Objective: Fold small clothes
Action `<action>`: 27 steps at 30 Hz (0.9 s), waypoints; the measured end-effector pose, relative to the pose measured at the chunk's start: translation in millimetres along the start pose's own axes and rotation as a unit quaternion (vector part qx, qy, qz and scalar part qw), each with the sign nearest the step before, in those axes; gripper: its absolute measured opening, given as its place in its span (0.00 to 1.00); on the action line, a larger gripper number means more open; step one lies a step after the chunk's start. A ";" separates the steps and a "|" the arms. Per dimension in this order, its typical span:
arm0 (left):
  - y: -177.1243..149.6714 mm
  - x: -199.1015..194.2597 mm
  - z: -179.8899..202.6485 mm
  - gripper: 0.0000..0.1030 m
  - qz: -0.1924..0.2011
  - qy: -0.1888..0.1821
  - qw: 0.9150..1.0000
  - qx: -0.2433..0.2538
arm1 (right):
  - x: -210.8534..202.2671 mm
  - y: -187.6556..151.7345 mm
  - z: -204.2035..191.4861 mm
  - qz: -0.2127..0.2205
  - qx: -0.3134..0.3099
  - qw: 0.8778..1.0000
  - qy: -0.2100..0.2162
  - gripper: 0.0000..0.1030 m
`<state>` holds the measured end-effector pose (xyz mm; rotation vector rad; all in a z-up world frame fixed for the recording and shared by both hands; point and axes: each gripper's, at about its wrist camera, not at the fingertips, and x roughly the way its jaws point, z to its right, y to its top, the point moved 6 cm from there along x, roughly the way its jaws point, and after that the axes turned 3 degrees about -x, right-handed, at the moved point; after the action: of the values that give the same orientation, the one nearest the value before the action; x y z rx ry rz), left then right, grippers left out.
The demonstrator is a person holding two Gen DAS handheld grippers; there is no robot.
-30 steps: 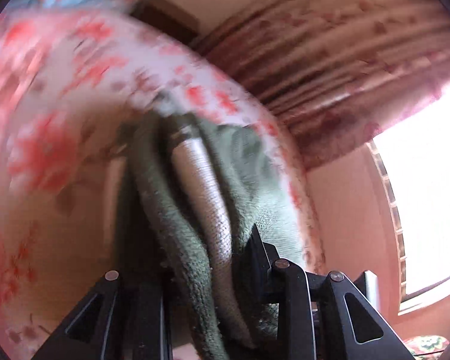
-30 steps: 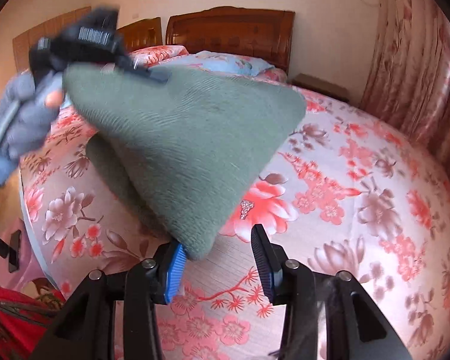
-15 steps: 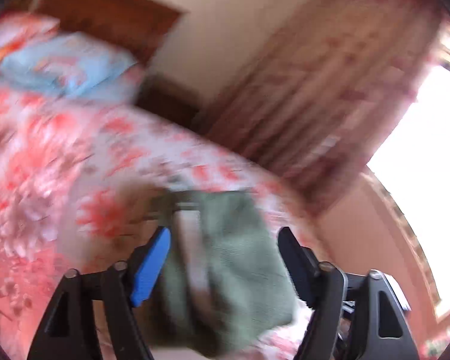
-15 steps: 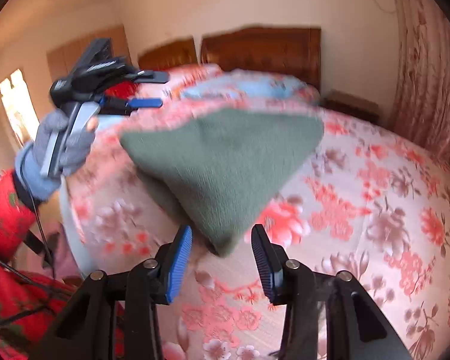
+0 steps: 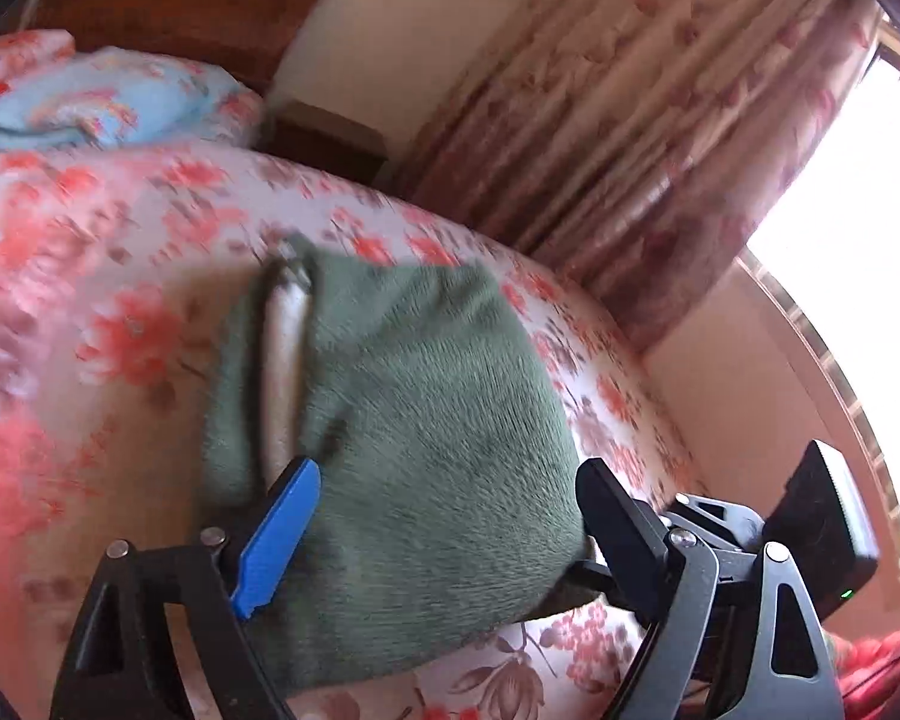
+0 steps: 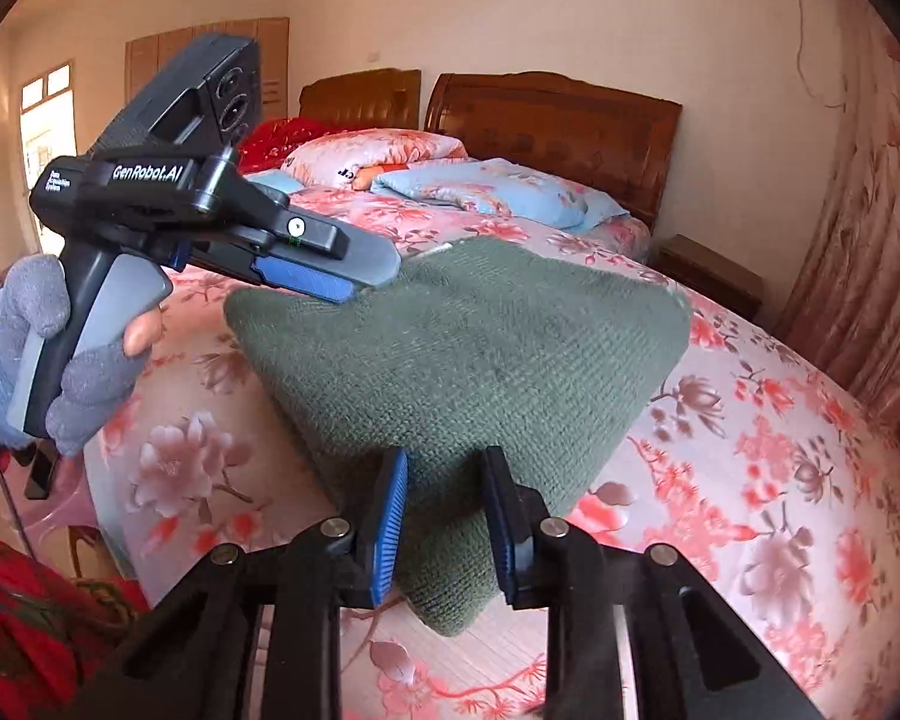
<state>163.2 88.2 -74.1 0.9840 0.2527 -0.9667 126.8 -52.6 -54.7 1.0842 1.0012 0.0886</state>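
A green knit garment point(image 6: 468, 360), folded into a thick wedge, rests over the floral bed cover point(image 6: 780, 480). In the left wrist view the garment point(image 5: 438, 450) shows a pale grey band point(image 5: 282, 360) along its left fold. My left gripper point(image 5: 447, 468) is open wide, with the cloth lying between its fingers and untouched by the pads. In the right wrist view the left gripper point(image 6: 360, 279) hovers at the garment's far left corner, held by a gloved hand point(image 6: 48, 348). My right gripper point(image 6: 444, 468) is closing, and both pads press the garment's near corner.
Blue pillows point(image 6: 498, 192) and a wooden headboard point(image 6: 558, 126) stand at the far end of the bed. A nightstand point(image 6: 708, 276) and a floral curtain point(image 6: 858, 240) are at the right. Red cloth point(image 6: 24, 618) hangs off the bed's near left side. A bright window point(image 5: 840, 276) is right.
The left gripper let go of the garment, opened wide and drew back upward. The right gripper's jaws narrowed onto the garment's near corner.
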 end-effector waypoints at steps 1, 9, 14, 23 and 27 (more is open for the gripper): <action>3.5 -9.5 5.5 1.00 0.011 -0.002 1.000 0.011 | -7.7 6.3 4.1 0.016 0.013 1.000 0.010 0.25; -10.1 19.1 10.7 1.00 -0.018 0.011 0.999 0.026 | 25.4 0.4 2.3 0.016 -0.002 1.000 0.004 0.28; -5.9 -1.3 26.1 1.00 0.009 -0.017 0.999 0.025 | 5.8 22.7 5.7 0.031 0.000 1.000 0.002 0.26; -10.2 -5.7 49.7 1.00 0.005 -0.064 0.998 0.017 | 17.4 21.7 -11.6 0.026 -0.023 0.999 0.011 0.28; -19.1 5.6 36.9 1.00 -0.009 -0.054 0.999 0.001 | 33.6 6.8 -20.7 -0.008 -0.053 0.998 0.016 0.29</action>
<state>143.1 51.9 -67.9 0.9291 0.1709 -1.0320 134.2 -17.7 -72.8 0.9803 1.0232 0.1450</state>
